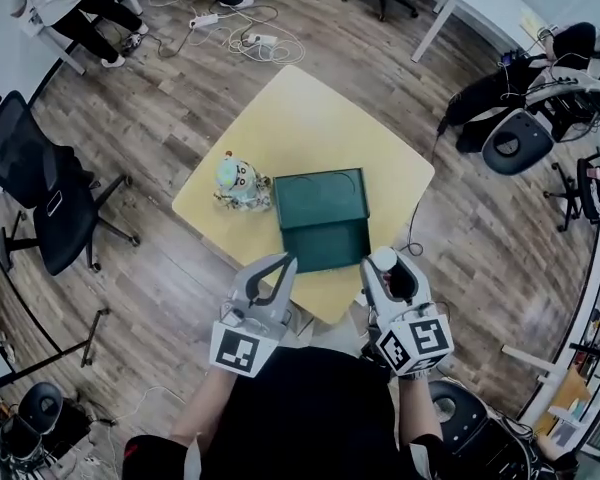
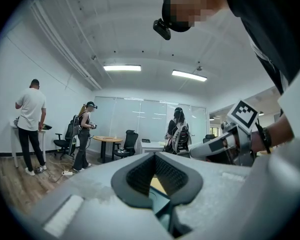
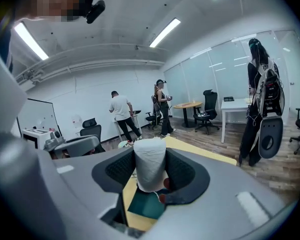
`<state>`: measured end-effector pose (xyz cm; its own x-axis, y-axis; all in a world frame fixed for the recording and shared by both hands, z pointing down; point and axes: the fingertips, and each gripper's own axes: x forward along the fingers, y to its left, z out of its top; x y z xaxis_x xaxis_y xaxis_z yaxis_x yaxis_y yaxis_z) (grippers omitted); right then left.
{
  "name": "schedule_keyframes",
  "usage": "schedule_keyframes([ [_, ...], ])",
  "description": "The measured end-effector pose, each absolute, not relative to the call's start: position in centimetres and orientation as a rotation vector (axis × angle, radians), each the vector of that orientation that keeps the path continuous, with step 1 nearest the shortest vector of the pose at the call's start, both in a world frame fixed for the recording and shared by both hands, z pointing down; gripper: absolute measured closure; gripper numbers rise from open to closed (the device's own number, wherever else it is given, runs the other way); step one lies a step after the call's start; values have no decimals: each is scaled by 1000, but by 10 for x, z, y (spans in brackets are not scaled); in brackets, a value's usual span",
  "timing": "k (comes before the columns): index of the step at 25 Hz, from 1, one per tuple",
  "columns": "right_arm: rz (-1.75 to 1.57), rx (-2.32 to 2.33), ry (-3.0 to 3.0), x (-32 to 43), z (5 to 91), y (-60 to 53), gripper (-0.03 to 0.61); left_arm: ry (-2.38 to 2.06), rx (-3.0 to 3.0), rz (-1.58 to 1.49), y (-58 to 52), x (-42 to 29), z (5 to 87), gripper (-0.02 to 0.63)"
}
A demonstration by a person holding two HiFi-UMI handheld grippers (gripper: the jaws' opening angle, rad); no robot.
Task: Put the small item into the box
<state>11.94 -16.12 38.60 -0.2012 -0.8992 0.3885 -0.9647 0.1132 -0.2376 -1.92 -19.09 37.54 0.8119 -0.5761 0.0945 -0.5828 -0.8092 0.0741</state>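
Plainly, the right hand-held gripper (image 1: pixel 388 268) is clamped on the small white cylinder (image 3: pixel 150 166). The cylinder stands upright between the pads, its top poking above the jaw tips. The left hand-held gripper (image 1: pixel 283 261) has its jaws together with nothing in them. Both hover off the near edge of the bench (image 1: pixel 310 108).

The open green box (image 1: pixel 320 203) lies just ahead of the right hand-held gripper and a little to its left. A small toy figure (image 1: pixel 238 181) sits against the box's left side, ahead of the left hand-held gripper.

The main risk, I judge, is the round cylinder rolling or tipping in the pads as it is carried forward. If it is let go too early, it could land on the near flap of the box or on the bench and roll off the edge. A crooked approach could also nudge the box into the toy, since nothing is holding the box steady.

The lower end of the cylinder is hidden behind the jaws. A reddish bit shows beneath it in the right gripper view, and I cannot tell what it is. Whether the nearer green panel is a lid or a second tray is unclear. The inside of the box is too dark to tell whether it is empty.
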Motion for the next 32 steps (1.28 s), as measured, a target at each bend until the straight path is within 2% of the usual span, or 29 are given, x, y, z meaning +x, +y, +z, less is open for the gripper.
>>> schedule_keyframes([
  [32, 1028, 1392, -2092, 113, 541, -207, 391, -1041, 2755, 209, -236, 13, 429, 612],
])
